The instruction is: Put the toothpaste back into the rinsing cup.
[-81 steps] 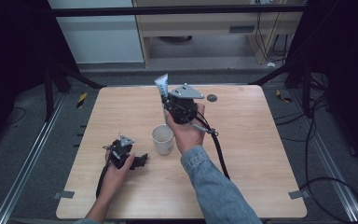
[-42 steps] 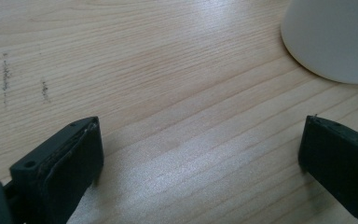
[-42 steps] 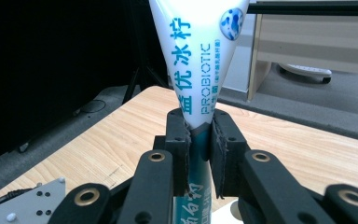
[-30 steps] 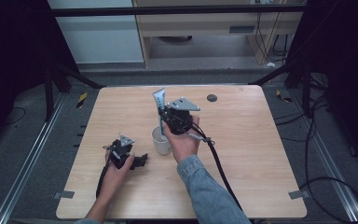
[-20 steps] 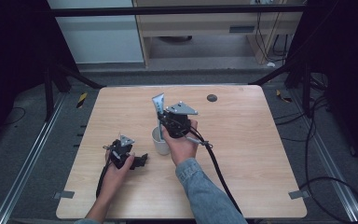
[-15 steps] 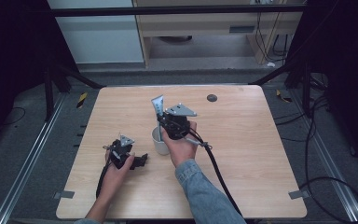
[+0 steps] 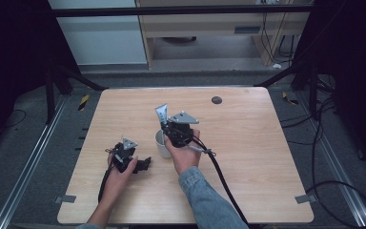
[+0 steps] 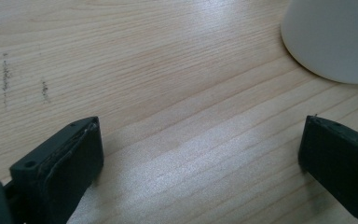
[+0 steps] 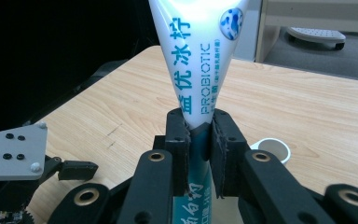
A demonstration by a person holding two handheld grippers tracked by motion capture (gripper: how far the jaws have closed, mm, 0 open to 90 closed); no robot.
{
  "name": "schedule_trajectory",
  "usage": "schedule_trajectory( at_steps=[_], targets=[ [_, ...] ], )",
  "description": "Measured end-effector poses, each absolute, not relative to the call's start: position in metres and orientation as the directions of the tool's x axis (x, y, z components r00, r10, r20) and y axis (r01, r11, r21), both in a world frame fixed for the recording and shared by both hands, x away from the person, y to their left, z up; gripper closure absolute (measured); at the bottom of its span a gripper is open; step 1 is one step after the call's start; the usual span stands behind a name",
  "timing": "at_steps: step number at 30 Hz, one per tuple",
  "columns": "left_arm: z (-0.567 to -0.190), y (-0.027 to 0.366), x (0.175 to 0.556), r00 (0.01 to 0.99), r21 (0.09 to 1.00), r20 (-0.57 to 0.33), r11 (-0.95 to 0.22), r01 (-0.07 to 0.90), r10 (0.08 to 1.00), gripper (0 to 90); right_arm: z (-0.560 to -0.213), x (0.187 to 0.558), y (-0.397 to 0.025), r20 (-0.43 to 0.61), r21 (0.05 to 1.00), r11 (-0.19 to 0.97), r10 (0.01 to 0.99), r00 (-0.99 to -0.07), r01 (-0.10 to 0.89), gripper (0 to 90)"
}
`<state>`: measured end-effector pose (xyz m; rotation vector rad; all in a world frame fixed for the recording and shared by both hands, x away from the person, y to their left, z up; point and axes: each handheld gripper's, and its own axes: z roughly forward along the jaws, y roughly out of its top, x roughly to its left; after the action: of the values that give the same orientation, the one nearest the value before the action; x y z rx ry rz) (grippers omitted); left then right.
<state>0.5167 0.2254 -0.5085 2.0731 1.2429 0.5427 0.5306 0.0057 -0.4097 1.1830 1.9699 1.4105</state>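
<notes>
My right gripper is shut on a white and teal toothpaste tube, which it holds upright with the flat crimped end up. It hovers over the right side of a white cup in the middle of the table. In the right gripper view the jaws pinch the tube at its middle, and the cup sits low to the right. Whether the tube's lower end is inside the cup I cannot tell. My left gripper rests on the table left of the cup, open, with the cup just beyond.
The wooden table has a small dark round spot near its far edge. The right gripper's black cable trails toward the front right. The left gripper's grey plate is at the lower left of the right gripper view.
The right gripper has carried the tube from beyond the cup toward the person and slightly left, ending over the cup. The left gripper has stayed put.
</notes>
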Motion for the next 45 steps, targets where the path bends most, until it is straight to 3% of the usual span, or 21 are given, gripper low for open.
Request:
schedule_trajectory(
  at_steps=[45],
  targets=[
    [-0.508,0.225,0.517,0.465,0.712,0.018,-0.338,0.615,0.885,0.0,-0.422,0.535,0.001,0.163,0.894,0.099,0.835,-0.525,0.436,77.8]
  ],
)
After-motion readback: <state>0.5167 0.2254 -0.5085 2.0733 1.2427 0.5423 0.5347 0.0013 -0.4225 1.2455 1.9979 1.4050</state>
